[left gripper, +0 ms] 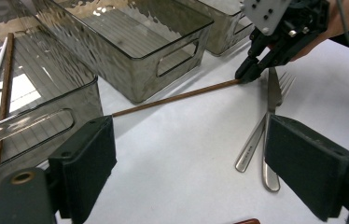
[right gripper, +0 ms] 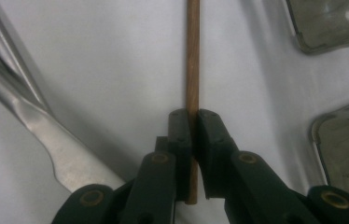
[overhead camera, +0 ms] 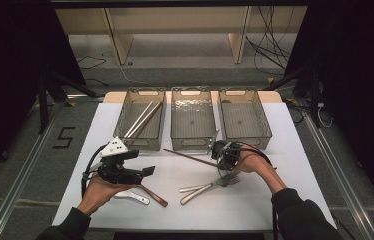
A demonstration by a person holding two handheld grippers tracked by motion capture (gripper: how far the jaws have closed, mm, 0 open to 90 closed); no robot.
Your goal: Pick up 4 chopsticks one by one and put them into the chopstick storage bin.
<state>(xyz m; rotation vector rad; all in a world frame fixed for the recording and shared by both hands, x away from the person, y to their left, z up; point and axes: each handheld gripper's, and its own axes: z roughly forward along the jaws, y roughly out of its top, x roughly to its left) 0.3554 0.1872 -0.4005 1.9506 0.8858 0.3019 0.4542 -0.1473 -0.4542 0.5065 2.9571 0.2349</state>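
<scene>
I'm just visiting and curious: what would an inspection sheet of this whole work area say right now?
Surface: white table, no spills seen.
Job's things: brown chopstick lying on the table; left bin already holds chopsticks; middle bin and right bin look empty.
Clutter: fork with another metal utensil, brown-handled utensil, white piece near the left hand.
Grippers: right tongs shut on the chopstick's end; left tongs open, holding nothing.
Cables: black cable trails from the left tongs; loose wires on the floor.
Surroundings: wooden shelving, dark curtains.
</scene>
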